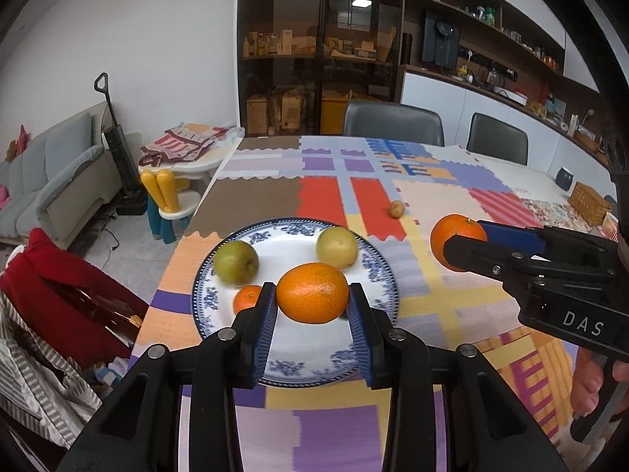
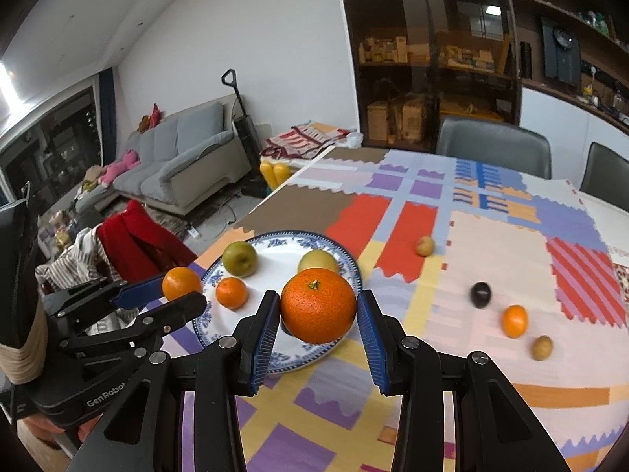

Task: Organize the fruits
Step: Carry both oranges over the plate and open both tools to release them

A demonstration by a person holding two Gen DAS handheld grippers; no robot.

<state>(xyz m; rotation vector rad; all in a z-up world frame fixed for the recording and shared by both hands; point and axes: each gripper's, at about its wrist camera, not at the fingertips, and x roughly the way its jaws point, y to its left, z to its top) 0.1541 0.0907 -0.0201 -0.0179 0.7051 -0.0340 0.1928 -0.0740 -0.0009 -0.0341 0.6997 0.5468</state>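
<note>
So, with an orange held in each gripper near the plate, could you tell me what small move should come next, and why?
Probably lower the left gripper a little and open it. Its orange already hangs over the white centre of the plate, beside two green fruits and a small orange, so release looks near. The right gripper holds its orange at the plate's near edge and can follow.

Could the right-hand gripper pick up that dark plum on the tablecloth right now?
Probably not yet. The right gripper is shut on an orange, so its jaws are full. The dark plum lies in the open on the tablecloth, nothing blocking it, once that orange is set down.
</note>
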